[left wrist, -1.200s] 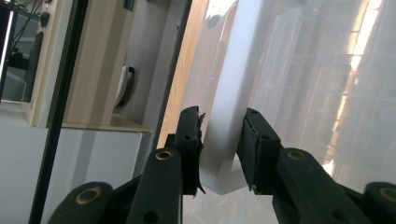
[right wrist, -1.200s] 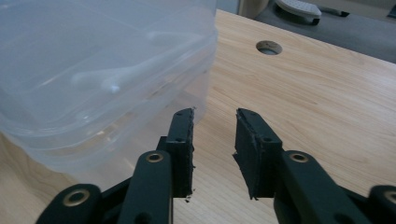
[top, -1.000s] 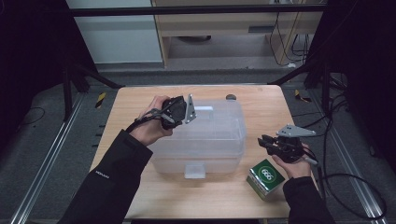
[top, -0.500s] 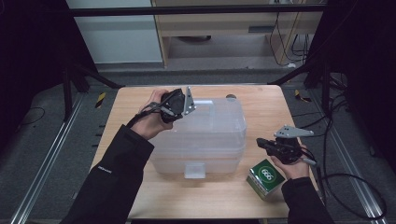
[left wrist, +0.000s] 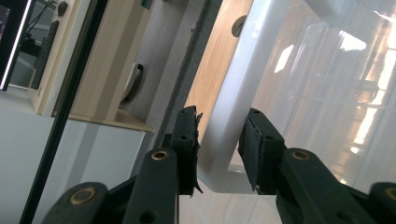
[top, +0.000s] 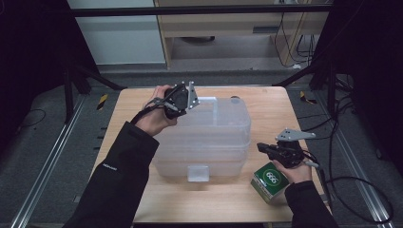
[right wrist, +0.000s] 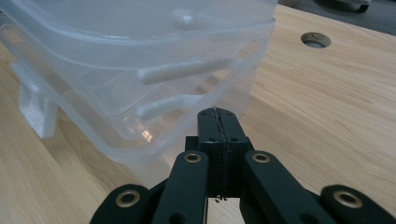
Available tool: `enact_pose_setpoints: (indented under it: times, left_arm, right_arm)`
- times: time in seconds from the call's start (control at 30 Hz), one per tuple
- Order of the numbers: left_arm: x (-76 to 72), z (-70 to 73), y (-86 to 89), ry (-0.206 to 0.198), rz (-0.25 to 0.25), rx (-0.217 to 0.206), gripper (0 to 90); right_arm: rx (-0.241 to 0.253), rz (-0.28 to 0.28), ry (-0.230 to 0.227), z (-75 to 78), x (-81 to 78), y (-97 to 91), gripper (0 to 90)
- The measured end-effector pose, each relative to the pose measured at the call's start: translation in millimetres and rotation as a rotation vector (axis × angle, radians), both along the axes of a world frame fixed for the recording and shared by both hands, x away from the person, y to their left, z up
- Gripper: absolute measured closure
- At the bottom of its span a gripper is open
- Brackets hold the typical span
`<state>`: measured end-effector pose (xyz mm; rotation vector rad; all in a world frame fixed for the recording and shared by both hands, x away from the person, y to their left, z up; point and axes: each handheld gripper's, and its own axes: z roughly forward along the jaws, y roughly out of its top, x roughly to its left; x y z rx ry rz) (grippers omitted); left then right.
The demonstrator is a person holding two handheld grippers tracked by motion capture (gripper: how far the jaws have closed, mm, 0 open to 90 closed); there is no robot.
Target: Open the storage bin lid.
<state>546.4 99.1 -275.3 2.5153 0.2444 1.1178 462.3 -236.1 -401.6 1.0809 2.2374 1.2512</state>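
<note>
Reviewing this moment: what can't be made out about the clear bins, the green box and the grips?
- Clear plastic bins, high view: translucent walls blur any contents.
- Green box, high view: right hand covers one corner; lettering too small.
- Left gripper, own view: whether the pads press the white rim.

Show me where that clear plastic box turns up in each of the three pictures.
High view: the clear plastic box sits mid-table.
Left gripper view: its white rim runs up between the fingers, the clear wall at right.
Right gripper view: stacked rims at upper left.
Shared landmark: the round table hole.
</note>
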Motion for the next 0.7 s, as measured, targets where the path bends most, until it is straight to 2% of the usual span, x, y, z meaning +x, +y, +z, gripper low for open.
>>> enact_pose_setpoints:
  times: [0.17, 0.4, 0.7]
  left_arm:
    - [4.8, 1.6, 0.4, 0.005, 0.011, -0.015, 66.9]
    - [8.5, 1.9, 0.9, 0.010, 0.018, -0.038, 66.4]
    - [7.3, 1.9, 1.3, 0.018, 0.018, -0.039, 65.2]
  right_arm:
    - [0.039, 0.022, -0.002, 1.6, -1.4, 5.0, 90.0]
    - [0.097, 0.049, -0.033, 7.7, -3.6, 13.0, 90.0]
    - [0.136, 0.052, -0.041, 9.5, -2.8, 16.9, 90.0]
